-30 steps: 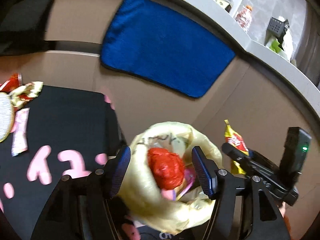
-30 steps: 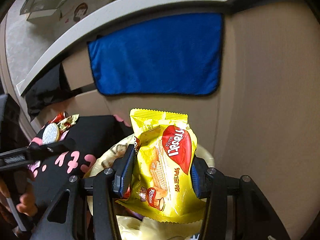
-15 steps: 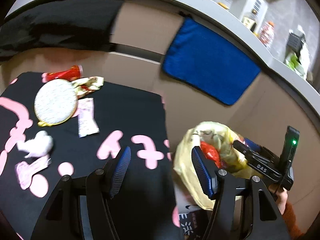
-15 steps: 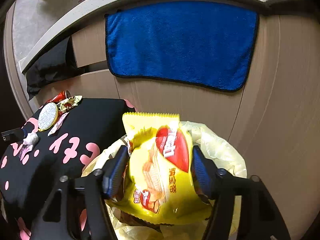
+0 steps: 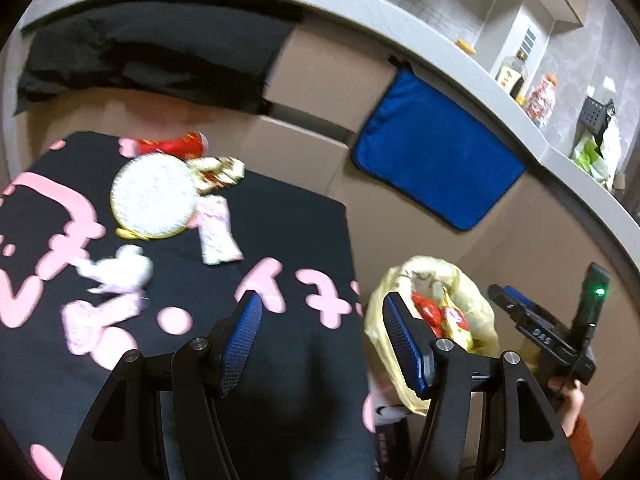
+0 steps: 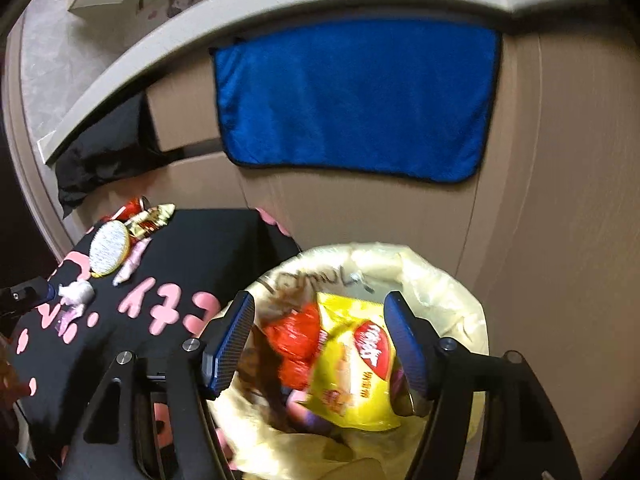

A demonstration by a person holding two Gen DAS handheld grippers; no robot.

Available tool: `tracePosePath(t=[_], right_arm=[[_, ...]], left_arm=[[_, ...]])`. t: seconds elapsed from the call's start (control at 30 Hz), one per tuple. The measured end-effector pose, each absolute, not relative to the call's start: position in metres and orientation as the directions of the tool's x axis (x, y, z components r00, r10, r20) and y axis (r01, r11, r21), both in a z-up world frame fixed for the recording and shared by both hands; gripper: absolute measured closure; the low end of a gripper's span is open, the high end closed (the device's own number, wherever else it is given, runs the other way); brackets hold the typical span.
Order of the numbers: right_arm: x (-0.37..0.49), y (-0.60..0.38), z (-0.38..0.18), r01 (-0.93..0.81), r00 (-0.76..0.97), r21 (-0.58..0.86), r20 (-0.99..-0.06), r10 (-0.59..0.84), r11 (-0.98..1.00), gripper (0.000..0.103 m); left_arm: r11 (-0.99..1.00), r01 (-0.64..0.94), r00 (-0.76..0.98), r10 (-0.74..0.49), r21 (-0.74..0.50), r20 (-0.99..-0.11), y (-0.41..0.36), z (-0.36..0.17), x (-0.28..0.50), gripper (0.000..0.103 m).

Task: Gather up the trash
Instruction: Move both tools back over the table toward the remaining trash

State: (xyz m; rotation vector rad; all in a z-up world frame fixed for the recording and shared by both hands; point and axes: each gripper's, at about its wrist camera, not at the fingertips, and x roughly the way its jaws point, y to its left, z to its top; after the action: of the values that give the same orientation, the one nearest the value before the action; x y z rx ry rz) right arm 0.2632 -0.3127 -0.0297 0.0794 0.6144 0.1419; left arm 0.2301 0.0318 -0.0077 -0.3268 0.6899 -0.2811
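Currently logged: my right gripper (image 6: 318,344), jaws spread, hangs over the yellow-lined bin (image 6: 448,280); yellow wafer packet (image 6: 352,364) lies loose on a red wrapper (image 6: 290,338) inside. My left gripper (image 5: 320,338), jaws spread and empty, sits above the black cloth (image 5: 280,216). Outstanding there: round foil lid (image 5: 154,196), red can (image 5: 172,145), gold wrapper (image 5: 218,170), pink sachet (image 5: 216,232), white tissue (image 5: 120,270). Risks, as I judge: packet rides high and could slide out; liner may snag my fingers; tissue and sachet may slip a flat pinch
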Motion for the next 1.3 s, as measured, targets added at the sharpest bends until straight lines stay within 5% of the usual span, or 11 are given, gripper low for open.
tracePosePath(t=[0.2, 0.43, 0.67, 0.97, 1.3], right_arm=[[0.249, -0.264, 0.000, -0.142, 0.849, 0.026, -0.511, 0.135, 0.990, 0.039], [0.257, -0.201, 0.006, -0.305, 0.785, 0.078, -0.543, 0.297, 0.949, 0.039], [0.268, -0.137, -0.004, -0.416, 0.721, 0.071, -0.582, 0.376, 0.907, 0.039], [0.287, -0.118, -0.021, -0.447, 0.671, 0.098, -0.620, 0.405, 0.889, 0.039], [0.299, -0.119, -0.049, -0.444, 0.611, 0.142, -0.674, 0.415, 0.885, 0.039]], left_arm=[[0.943, 0.029, 0.798, -0.222, -0.332, -0.560, 0.094, 0.001, 0.214, 0.039], [0.939, -0.116, 0.802, -0.103, -0.324, -0.588, 0.182, -0.014, 0.210, 0.039], [0.903, -0.083, 0.745, -0.225, -0.422, -0.627, 0.210, -0.052, 0.237, 0.039], [0.949, 0.076, 0.665, -0.278, -0.307, -0.693, 0.172, -0.082, 0.264, 0.039], [0.952, 0.043, 0.598, -0.268, -0.304, -0.756, 0.189, -0.106, 0.268, 0.040]])
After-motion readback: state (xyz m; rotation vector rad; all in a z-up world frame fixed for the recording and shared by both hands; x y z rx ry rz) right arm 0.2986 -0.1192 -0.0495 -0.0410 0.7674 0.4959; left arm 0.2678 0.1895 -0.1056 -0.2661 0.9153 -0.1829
